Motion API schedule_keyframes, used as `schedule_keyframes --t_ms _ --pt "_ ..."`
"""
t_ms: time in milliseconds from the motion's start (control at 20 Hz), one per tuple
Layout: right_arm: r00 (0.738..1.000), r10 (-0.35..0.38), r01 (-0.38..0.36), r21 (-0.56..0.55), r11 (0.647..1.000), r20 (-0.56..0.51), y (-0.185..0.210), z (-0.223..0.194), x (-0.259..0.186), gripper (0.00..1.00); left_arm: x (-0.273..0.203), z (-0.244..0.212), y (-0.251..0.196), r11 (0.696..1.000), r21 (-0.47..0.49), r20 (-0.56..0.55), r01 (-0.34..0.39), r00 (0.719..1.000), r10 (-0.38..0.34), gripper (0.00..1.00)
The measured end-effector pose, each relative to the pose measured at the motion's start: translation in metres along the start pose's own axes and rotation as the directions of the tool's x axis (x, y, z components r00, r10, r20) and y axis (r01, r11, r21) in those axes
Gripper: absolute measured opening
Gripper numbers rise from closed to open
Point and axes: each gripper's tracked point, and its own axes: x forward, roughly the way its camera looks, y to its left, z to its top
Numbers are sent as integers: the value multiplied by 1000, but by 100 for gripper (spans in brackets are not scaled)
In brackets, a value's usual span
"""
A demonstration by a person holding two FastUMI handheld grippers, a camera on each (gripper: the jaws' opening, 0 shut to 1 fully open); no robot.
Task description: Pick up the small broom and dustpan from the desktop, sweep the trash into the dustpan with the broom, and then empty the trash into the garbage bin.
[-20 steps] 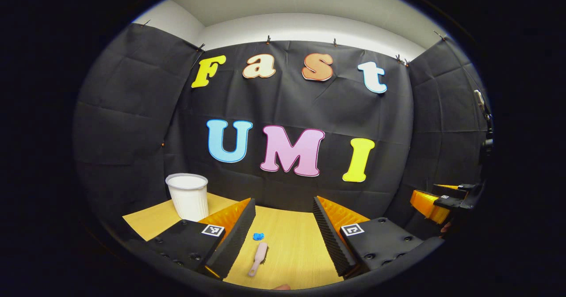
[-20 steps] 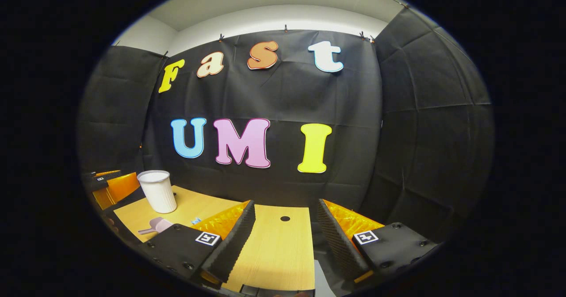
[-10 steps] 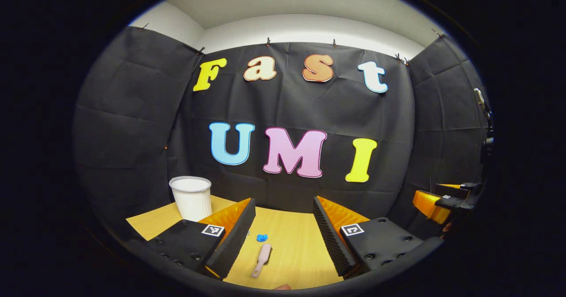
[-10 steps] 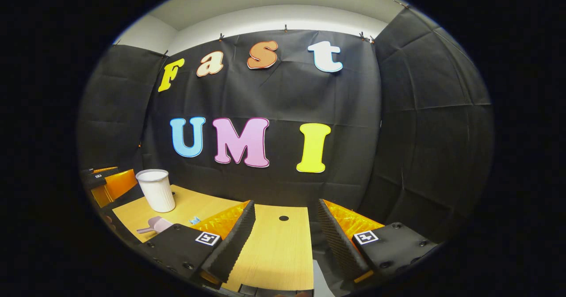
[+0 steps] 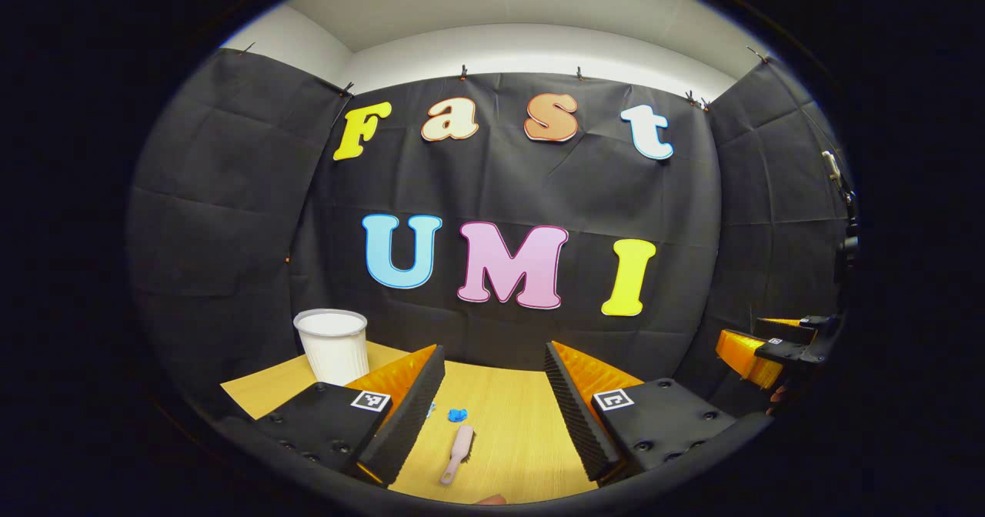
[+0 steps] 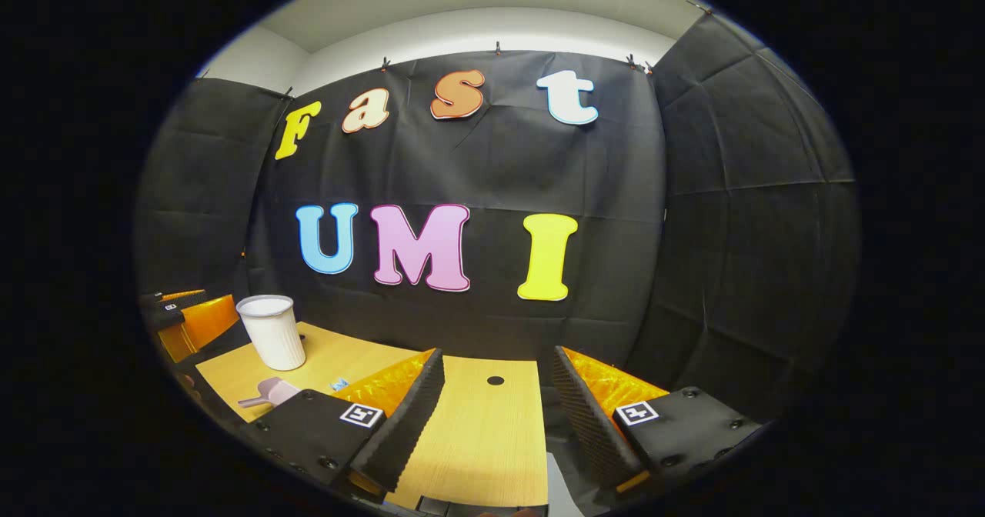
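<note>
**Both grippers spread wide above the bench, broom and dustpan not yet picked up**

In the left gripper view, the left gripper point(image 5: 492, 401) hangs over the wooden bench point(image 5: 508, 440) with its fingers point(image 5: 408, 409) released, wide apart and holding nothing. Taking the small pink broom point(image 5: 457, 453) as the landmark: it lies flat on the bench between those fingers, nearer the left one, handle toward the camera and head away from it. Just beyond the broom's head sits a crumpled blue scrap of trash point(image 5: 458, 415), close to the broom, though contact cannot be judged. A second, smaller blue bit point(image 5: 432, 407) peeks out beside the left finger. Farther back and to the left of the broom stands the white ribbed garbage bin point(image 5: 333, 345), upright near the bench's rear edge. Far to the right of the broom, at the edge of the view, is the right gripper point(image 5: 769, 348), held off the side of the bench.

In the right gripper view, the right gripper point(image 6: 496, 405) also has its fingers point(image 6: 404, 417) released and empty, above a bare stretch of bench point(image 6: 481, 432) with a small dark hole point(image 6: 495, 381) in it. To the left of them the pink dustpan point(image 6: 265, 394) rests on the bench, partly hidden behind the gripper's body. A blue scrap point(image 6: 339, 385) lies to the right of the dustpan, and the garbage bin point(image 6: 272, 332) stands just behind the dustpan. The left gripper point(image 6: 188, 321) shows beyond, at the far left.
</note>
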Motion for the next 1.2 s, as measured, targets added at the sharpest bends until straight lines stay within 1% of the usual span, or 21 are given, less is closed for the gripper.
schedule_keyframes --t_ms 200,950,1150,1200 --pt "1000 -1 1 -3 1000 0 -1 0 1 94 3 0 -2 1000 4 -1 0 1000 0 78" --pt "1000 -2 2 -3 1000 -6 -5 -4 8 94 9 -6 -6 1000 2 -11 -3 1000 3 77" --pt "1000 13 -13 -2 1000 -15 0 -7 11 94 9 -6 -3 1000 10 -25 -12 1000 13 77" --pt "1000 19 -19 -1 1000 -23 3 -11 13 94 9 -7 -2 1000 17 -33 -20 999 21 78"
